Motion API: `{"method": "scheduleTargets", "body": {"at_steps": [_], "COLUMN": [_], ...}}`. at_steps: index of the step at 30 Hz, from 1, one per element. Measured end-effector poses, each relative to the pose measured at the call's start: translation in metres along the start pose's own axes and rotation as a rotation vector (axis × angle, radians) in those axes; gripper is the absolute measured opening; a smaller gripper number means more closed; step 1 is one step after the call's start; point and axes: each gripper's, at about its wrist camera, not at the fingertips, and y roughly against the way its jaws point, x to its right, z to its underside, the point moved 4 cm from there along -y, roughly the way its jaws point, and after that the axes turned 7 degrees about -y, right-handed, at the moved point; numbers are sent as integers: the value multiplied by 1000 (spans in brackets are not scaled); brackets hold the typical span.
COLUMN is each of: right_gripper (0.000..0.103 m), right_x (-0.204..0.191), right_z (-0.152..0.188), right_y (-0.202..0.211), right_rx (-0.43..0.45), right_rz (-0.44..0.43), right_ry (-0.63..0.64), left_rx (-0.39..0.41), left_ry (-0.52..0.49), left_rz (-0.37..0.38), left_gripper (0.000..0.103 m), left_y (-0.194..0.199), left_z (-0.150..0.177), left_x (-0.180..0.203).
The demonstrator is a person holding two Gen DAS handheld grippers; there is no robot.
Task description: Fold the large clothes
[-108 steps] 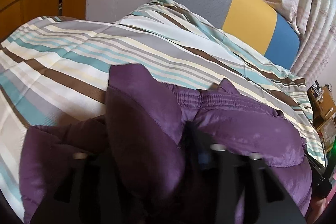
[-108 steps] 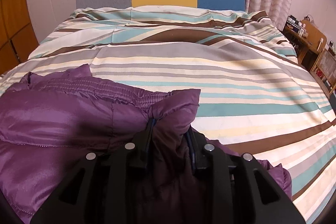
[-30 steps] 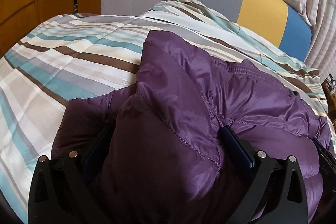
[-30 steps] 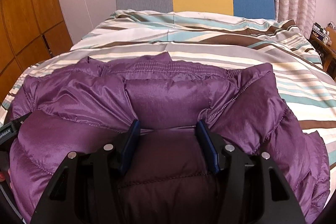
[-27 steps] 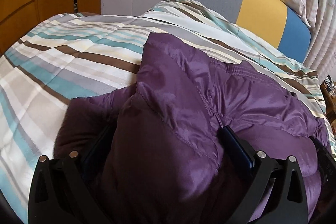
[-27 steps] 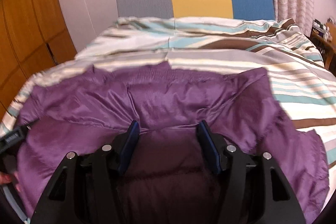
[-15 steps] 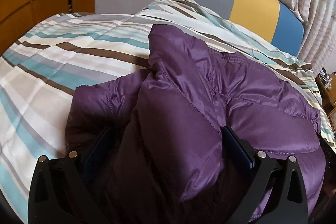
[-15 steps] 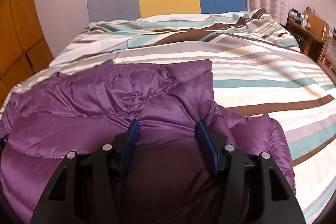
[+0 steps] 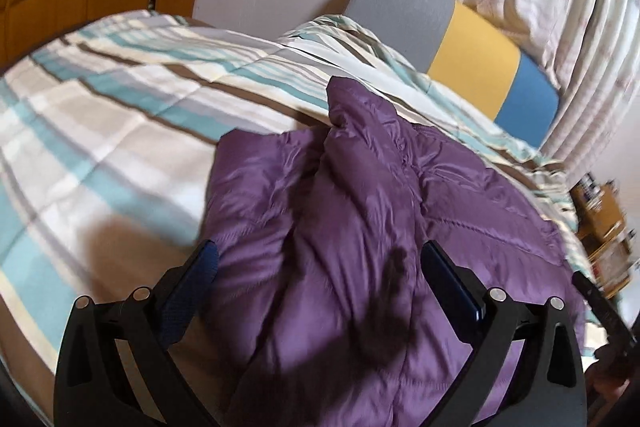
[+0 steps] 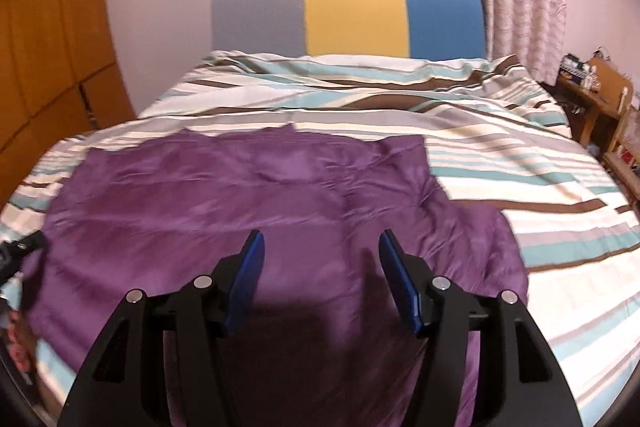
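The purple down jacket (image 10: 260, 211) lies on the striped bed (image 10: 520, 163). Both tongs stand apart, gripping nothing; the right tongs (image 10: 320, 279) are opening, the left tongs (image 9: 320, 291) hover. The puffy fold at 12 o'clock may spring back unpressed.

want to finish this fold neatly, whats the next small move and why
Probably bring the left gripper onto the raised ridge of the purple quilted puffer jacket and press it flat. The jacket lies spread on the striped duvet; the right gripper is opening, gripping nothing.
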Motion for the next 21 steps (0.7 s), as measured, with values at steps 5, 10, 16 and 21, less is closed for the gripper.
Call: {"method": "scheduleTargets", "body": {"at_steps": [5,10,16,21], "right_gripper": [60,60,58,42], "right_x": [-17,-32,-41,-46], "right_z": [11,21,27,34], "right_y": [16,22,20,18], "right_rx": [-25,-49,-63,-66], "right_rz": [-50,-64,-85,-108], "right_ry": [-5,22,37,37], "left_rx": [-2,-26,-65,-83], "left_ry": [-12,53,90,165], "left_rz": [30,75,68,130], "left_gripper": [100,99,82,82], "left_y": [12,19,26,30], "left_z": [17,36,52,61], "left_x": [1,-4,0,4]}}
